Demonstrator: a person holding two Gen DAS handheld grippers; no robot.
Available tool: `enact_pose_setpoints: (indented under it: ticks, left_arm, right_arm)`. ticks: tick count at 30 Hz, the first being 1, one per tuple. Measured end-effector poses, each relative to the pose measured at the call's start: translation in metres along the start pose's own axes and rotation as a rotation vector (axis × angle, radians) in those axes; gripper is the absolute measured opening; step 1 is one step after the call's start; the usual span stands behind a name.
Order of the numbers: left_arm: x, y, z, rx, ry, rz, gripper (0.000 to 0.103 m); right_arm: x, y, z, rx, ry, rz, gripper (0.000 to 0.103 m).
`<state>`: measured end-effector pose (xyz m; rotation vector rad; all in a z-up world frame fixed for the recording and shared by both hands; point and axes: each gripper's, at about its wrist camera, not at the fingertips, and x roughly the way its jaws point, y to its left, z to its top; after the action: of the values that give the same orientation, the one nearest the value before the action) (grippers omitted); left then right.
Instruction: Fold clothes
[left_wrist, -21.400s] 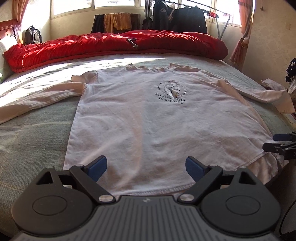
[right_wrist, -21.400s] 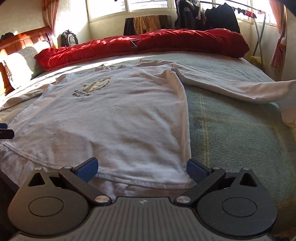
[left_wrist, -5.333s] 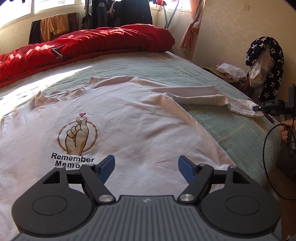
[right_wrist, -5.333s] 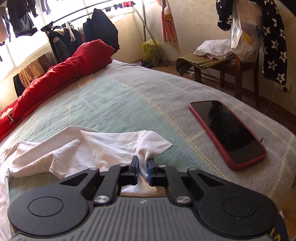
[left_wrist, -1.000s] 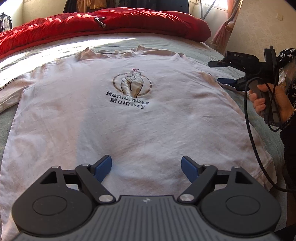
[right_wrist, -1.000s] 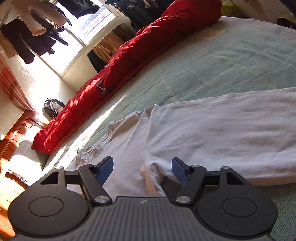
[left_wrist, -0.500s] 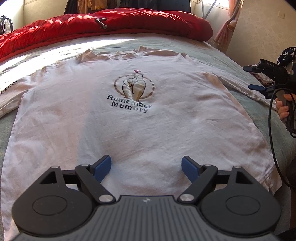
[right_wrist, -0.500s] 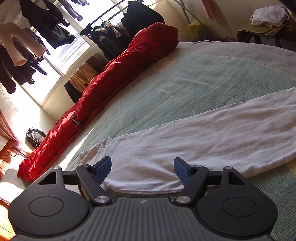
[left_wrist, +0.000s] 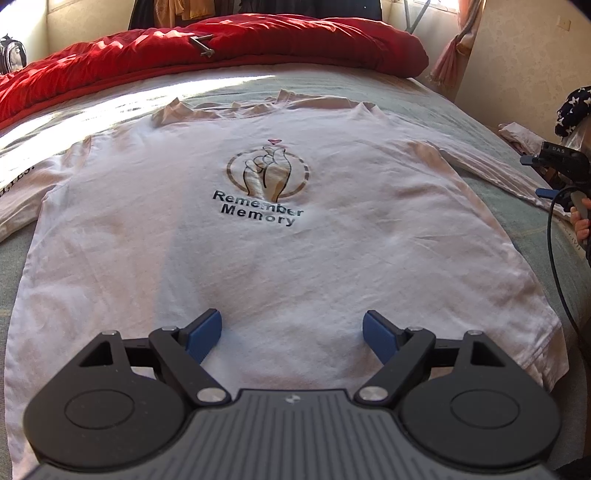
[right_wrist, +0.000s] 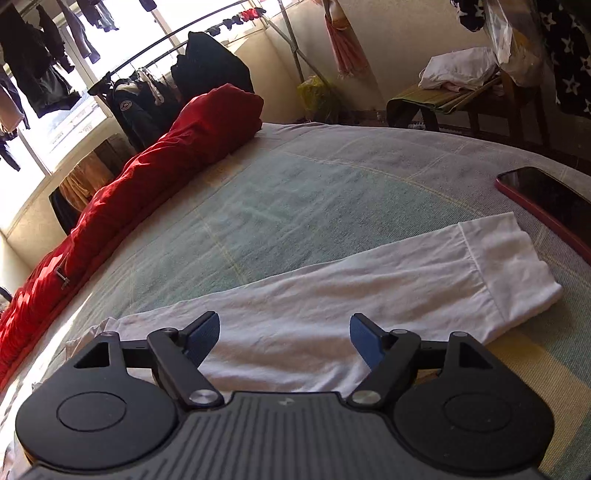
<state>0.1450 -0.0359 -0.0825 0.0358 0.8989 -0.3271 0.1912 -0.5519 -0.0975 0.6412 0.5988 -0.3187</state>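
Left wrist view: white long-sleeved shirt (left_wrist: 295, 236) spread flat, print side up, on bed (left_wrist: 436, 107), hem nearest, collar toward red quilt (left_wrist: 221, 44). Left tool (left_wrist: 291, 330) released, jaws wide apart above lower front of shirt, nothing gripped. Right tool (left_wrist: 535, 175) at far right edge, beside outstretched sleeve (left_wrist: 491, 173), held by hand (left_wrist: 580, 221). Right wrist view: right tool (right_wrist: 284, 332) with jaws opening, empty, over sleeve (right_wrist: 369, 295) lying straight; cuff near red-cased phone (right_wrist: 546, 199), not touching.
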Motion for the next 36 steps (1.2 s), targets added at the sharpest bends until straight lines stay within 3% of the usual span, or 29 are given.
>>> enact_pose_setpoints:
  ticks: [3,5,7,11,16,19,23,25,27,31,34,36]
  left_arm:
    - [-0.001,0.001,0.001,-0.002,0.003,0.002,0.084]
    - [-0.003,0.001,0.003,0.004,0.000,0.009,0.084]
    - [-0.007,0.003,0.005,0.009,-0.016,0.023,0.084]
    - [-0.014,0.012,0.004,-0.023,-0.041,0.027,0.084]
    - [-0.019,0.026,-0.012,-0.067,-0.024,0.018,0.084]
    - [-0.030,0.038,-0.026,-0.111,-0.029,-0.041,0.084]
    - [-0.047,0.051,-0.041,-0.129,-0.032,-0.118,0.084]
    - [-0.058,0.062,-0.041,-0.136,-0.045,-0.141,0.084]
    - [-0.069,0.077,-0.035,-0.139,-0.073,-0.121,0.084]
    - [-0.083,0.125,0.006,-0.163,-0.187,-0.046,0.084]
    - [-0.072,0.173,0.044,-0.247,-0.253,-0.065,0.084]
    - [-0.050,0.208,0.064,-0.354,-0.249,-0.095,0.084]
  right_arm:
    - [0.000,-0.008,-0.005,0.003,-0.001,-0.050,0.081]
    - [-0.013,0.002,-0.007,-0.023,-0.027,-0.163,0.081]
    - [-0.027,0.025,-0.013,-0.114,-0.039,-0.152,0.081]
    - [-0.058,0.093,-0.040,-0.351,-0.014,0.037,0.086]
    - [-0.079,0.182,-0.107,-0.636,0.101,0.253,0.089]
    - [-0.079,0.212,-0.145,-0.714,0.179,0.296,0.089]
    - [-0.068,0.226,-0.189,-0.738,0.290,0.273,0.089]
    - [-0.065,0.224,-0.205,-0.759,0.302,0.253,0.098]
    - [-0.067,0.223,-0.211,-0.769,0.291,0.249,0.103]
    - [-0.067,0.220,-0.216,-0.759,0.279,0.243,0.103]
    - [-0.066,0.220,-0.215,-0.748,0.278,0.237,0.103]
    - [-0.066,0.222,-0.217,-0.752,0.276,0.226,0.103]
